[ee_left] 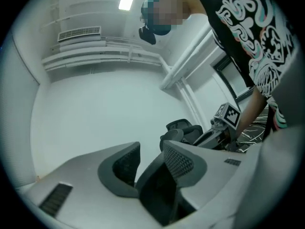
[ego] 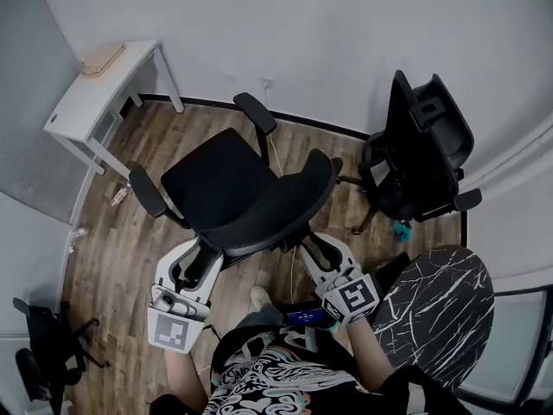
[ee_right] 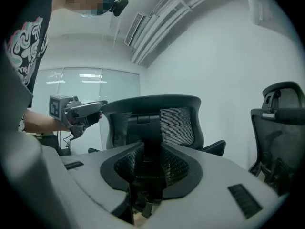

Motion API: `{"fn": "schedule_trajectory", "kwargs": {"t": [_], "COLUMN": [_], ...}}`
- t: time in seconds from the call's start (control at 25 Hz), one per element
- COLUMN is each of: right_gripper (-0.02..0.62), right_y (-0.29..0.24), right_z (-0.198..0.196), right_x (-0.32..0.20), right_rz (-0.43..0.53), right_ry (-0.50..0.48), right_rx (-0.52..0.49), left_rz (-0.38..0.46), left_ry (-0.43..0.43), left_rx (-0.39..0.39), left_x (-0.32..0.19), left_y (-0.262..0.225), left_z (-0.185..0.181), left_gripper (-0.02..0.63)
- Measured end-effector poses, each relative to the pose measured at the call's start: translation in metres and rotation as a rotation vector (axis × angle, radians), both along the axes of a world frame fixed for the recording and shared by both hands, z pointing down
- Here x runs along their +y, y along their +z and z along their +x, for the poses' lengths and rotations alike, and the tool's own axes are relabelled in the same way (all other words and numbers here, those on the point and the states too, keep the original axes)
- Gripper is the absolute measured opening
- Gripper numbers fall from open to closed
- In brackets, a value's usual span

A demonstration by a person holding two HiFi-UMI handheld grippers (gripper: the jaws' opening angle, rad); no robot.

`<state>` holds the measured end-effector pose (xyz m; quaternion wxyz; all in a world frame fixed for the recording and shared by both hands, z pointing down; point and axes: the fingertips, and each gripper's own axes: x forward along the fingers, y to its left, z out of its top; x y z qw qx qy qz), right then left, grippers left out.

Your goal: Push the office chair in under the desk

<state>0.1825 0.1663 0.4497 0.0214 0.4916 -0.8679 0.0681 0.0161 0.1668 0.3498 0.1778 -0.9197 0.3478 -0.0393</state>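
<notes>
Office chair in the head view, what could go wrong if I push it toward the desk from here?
1. The left gripper and right gripper both have jaws apart, not clamped on the backrest, so the office chair may swivel or roll off line.
2. The desk stands off to the upper left in the head view, not straight ahead; an armrest could catch a desk leg.

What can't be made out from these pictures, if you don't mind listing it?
1. Wheels of the office chair: head view, hidden under its seat and backrest.
2. Space under the desk: head view, covered by the desktop; neither gripper view shows the desk.
3. Flat item on the desk: head view, too small to identify.
</notes>
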Motion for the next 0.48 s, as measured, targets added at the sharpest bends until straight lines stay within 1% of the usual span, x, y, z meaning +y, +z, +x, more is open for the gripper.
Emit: {"fn": "schedule_trajectory", "kwargs": {"t": [0.04,0.12,0.16,0.2,0.32,0.36,0.4,0.48], "right_gripper": [0.094,0.094,0.131,0.135,0.137,0.137,0.137,0.137], "right_y": [-0.001,-0.001,0.0,0.002,0.006,0.007,0.008,0.007], "right_z": [0.0,0.001,0.002,0.002,0.002,0.002,0.001,-0.001], "right_x": [-0.003,-0.008,-0.009,-0.009,-0.015,-0.018,-0.02,-0.026], "right_rz": [0.011,0.02,0.012,0.002,-0.014,-0.014,-0.013,-0.009], "right_ry": [0.008,0.02,0.02,0.016,-0.018,-0.035,-0.052,-0.077], "right_rx": [0.016,0.024,0.019,0.014,0.009,0.012,0.017,0.029], "left_rz": [0.008,0.005,-0.001,-0.005,-0.011,-0.025,-0.04,-0.047], "left_ry": [0.013,0.028,0.034,0.041,0.054,0.058,0.061,0.065], "left_rx": [-0.003,-0.005,-0.012,-0.026,-0.086,-0.101,-0.108,-0.104], "left_x": [-0.002,-0.007,-0.007,-0.007,-0.004,-0.003,-0.001,0.001], "left_y": [-0.001,-0.003,-0.003,-0.002,-0.002,-0.002,-0.003,-0.006], "left_z": [0.0,-0.002,-0.001,0.0,0.004,0.006,0.007,0.012], "left_gripper": [0.17,0.199,0.212,0.232,0.235,0.25,0.264,0.265]}}
